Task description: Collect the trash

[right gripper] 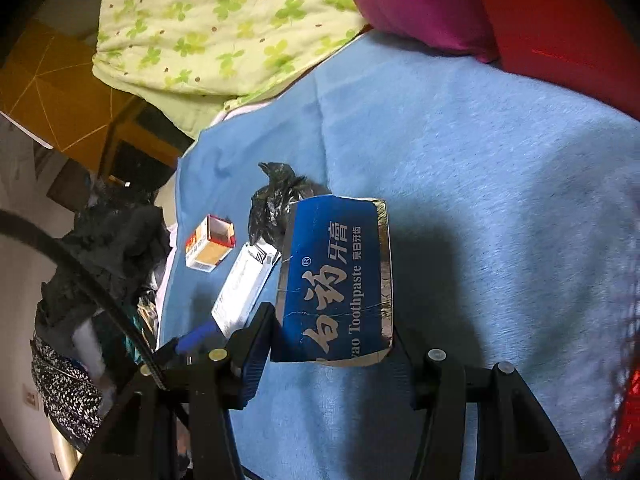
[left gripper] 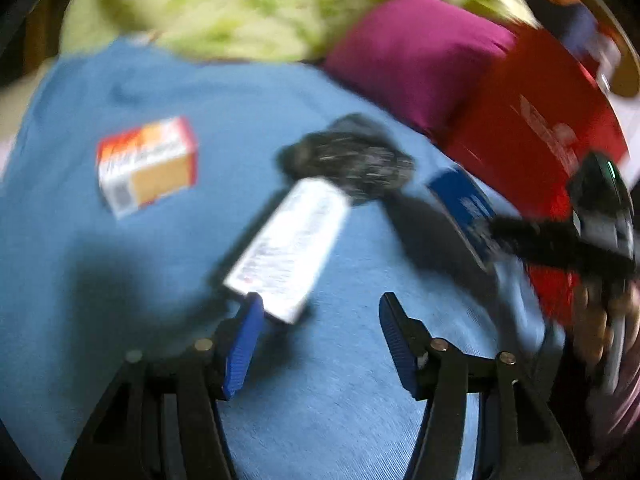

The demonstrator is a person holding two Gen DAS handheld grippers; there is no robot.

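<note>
My right gripper (right gripper: 328, 344) is shut on a flattened blue toothpaste box (right gripper: 336, 280), held above the blue blanket (right gripper: 480, 200). The blurred left wrist view shows that same box (left gripper: 464, 208) in the right gripper (left gripper: 508, 236) at the right. My left gripper (left gripper: 320, 308) is open over the blanket with nothing between its fingers. The near end of a long white box (left gripper: 290, 248) lies by its left fingertip (left gripper: 252, 312). A crumpled black plastic bag (left gripper: 348, 160) lies beyond it. A small orange and white box (left gripper: 146, 166) lies to the left.
A green clover quilt (right gripper: 224, 32), a magenta pillow (right gripper: 420, 4) and a red cover (right gripper: 560, 32) border the blanket's far side. Dark clothing (right gripper: 104, 248) is piled off the blanket's left edge, beside a brown tiled floor (right gripper: 60, 92). A hand (left gripper: 604, 320) grips the right tool.
</note>
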